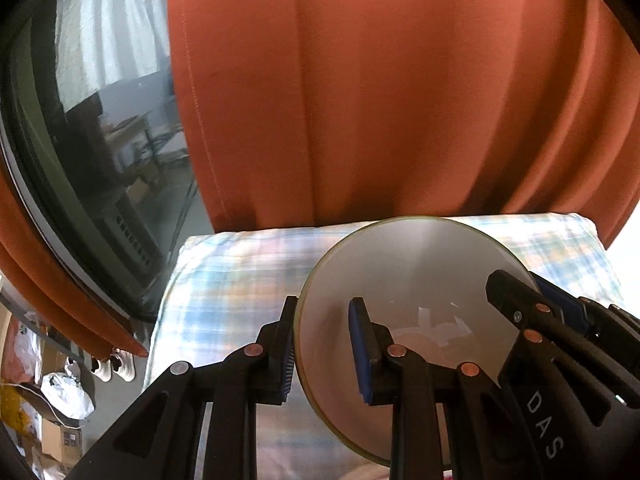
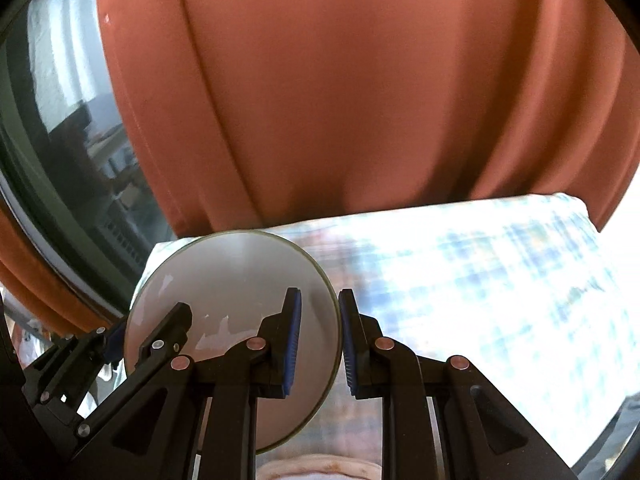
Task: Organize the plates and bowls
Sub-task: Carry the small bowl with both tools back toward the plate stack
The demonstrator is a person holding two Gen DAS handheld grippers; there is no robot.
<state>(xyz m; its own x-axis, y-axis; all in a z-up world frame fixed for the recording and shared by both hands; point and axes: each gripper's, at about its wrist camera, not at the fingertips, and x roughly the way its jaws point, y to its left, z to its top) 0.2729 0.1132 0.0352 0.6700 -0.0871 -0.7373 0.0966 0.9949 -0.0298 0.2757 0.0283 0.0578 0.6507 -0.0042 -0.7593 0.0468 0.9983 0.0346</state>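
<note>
A round frosted glass plate (image 1: pixel 404 280) is held up above a checked cloth surface (image 1: pixel 240 272). My left gripper (image 1: pixel 324 344) is shut on its left edge, one blue pad on each face. My right gripper (image 2: pixel 320 340) is shut on the right edge of the same plate (image 2: pixel 236 280). In the left wrist view the right gripper (image 1: pixel 532 312) shows at the plate's far right edge. In the right wrist view the left gripper (image 2: pixel 148 336) shows at the plate's left edge. No bowl is in view.
An orange curtain (image 1: pixel 380 100) hangs right behind the cloth surface. A dark window (image 1: pixel 100 140) is at the left. White shoes (image 1: pixel 116 364), bags and boxes (image 1: pixel 56 436) lie on the floor at the lower left.
</note>
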